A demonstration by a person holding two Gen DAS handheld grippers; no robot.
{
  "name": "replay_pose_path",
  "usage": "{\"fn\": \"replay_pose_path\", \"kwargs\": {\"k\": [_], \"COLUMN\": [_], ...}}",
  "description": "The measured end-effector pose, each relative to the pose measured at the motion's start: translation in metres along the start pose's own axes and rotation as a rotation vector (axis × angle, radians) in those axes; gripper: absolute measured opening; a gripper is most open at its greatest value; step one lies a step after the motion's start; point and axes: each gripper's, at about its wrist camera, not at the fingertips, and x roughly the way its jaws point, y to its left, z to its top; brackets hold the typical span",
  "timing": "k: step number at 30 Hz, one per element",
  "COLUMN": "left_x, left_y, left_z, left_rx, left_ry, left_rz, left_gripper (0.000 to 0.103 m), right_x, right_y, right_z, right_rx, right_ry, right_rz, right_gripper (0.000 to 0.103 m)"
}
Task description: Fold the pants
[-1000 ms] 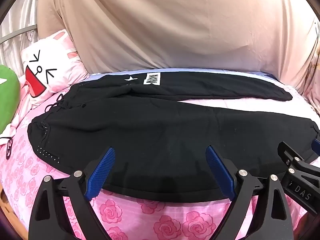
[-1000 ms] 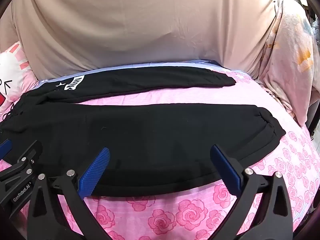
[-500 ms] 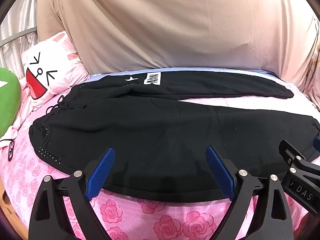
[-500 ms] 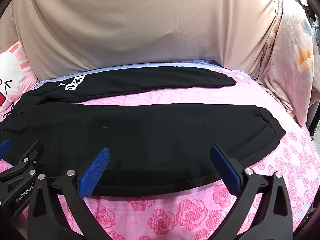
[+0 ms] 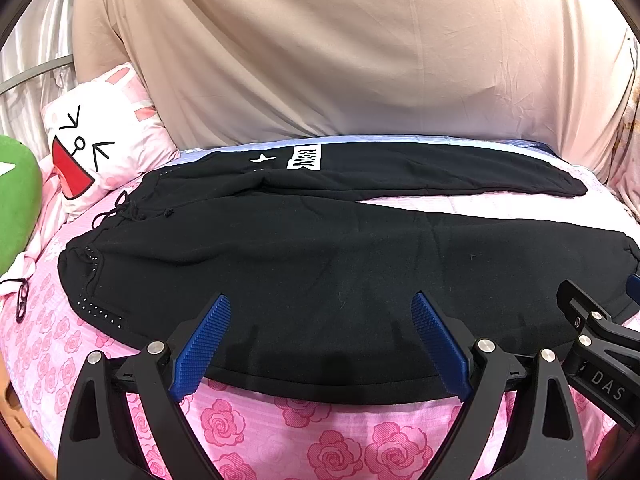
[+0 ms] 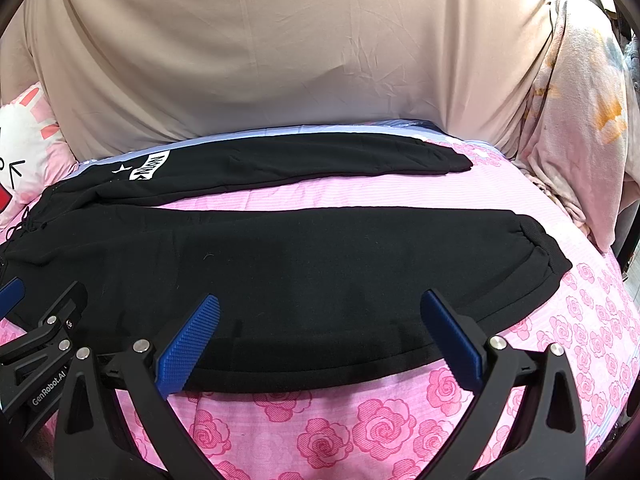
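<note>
Black pants [image 5: 320,264] lie flat on the pink rose bedsheet [image 5: 320,436], waistband at the left, both legs stretching right with a gap between them. The far leg carries a white label [image 5: 305,158]. The pants also show in the right wrist view [image 6: 320,264], with the near leg's cuff [image 6: 536,248] at the right. My left gripper [image 5: 320,312] is open and empty, hovering over the near leg's front edge. My right gripper [image 6: 320,304] is open and empty over the same leg, further right. Each gripper shows at the edge of the other's view.
A white cartoon pillow [image 5: 96,148] and a green cushion [image 5: 16,200] sit at the left. A beige sheet [image 5: 340,52] hangs behind the bed. A floral cloth [image 6: 580,112] hangs at the right. Eyeglasses [image 5: 20,300] lie near the left edge.
Both views have shifted very slightly. The pants lie as before and both grippers stay open.
</note>
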Motion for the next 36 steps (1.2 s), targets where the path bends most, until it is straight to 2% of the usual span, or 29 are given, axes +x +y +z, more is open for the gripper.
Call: {"fn": "replay_pose_path", "kwargs": {"k": [36], "left_x": [-0.0006], "left_y": [-0.0031], "left_z": [-0.0040], "left_rx": [0.006], "left_ry": [0.004], "left_rz": [0.000], "left_gripper": [0.090], "right_x": [0.0003], "right_y": [0.0001], "right_z": [-0.0003], "right_rx": [0.001], "right_ry": [0.001], "right_rz": [0.001], "right_gripper": [0.098]}}
